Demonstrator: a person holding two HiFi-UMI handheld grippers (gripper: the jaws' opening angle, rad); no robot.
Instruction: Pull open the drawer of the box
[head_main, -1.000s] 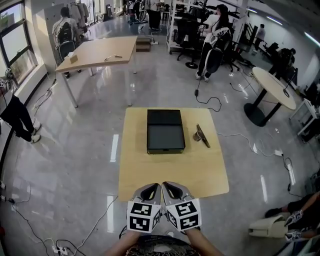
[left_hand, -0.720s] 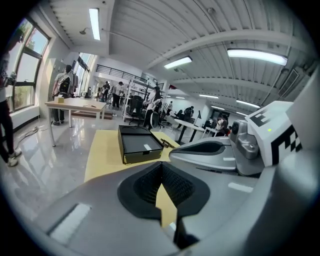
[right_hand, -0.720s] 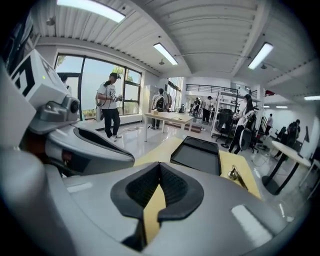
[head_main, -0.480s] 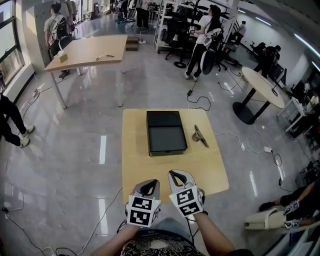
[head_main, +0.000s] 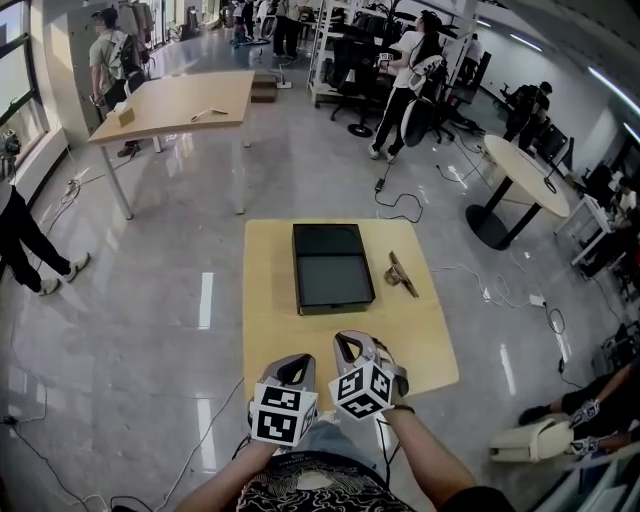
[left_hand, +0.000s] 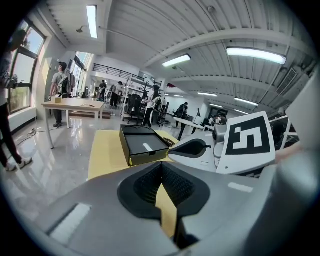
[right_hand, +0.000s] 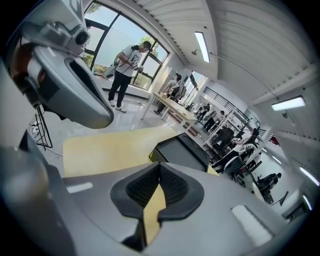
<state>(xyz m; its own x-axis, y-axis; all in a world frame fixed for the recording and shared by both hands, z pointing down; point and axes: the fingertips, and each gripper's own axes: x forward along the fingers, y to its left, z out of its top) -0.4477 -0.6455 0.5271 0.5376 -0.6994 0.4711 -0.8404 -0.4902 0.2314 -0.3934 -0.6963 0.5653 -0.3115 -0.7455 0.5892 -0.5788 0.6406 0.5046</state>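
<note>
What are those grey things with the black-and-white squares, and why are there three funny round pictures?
A person holds tongs in each hand: the left tongs and the right tongs. The squared cubes are part of them. One picture comes from a camera on the person's head, looking down. The other two come from cameras riding on the tongs, looking along their jaws. On the wooden table lie a black box and, beside it, a small brown thing I can't identify. Both tongs are shut and hold nothing.
</note>
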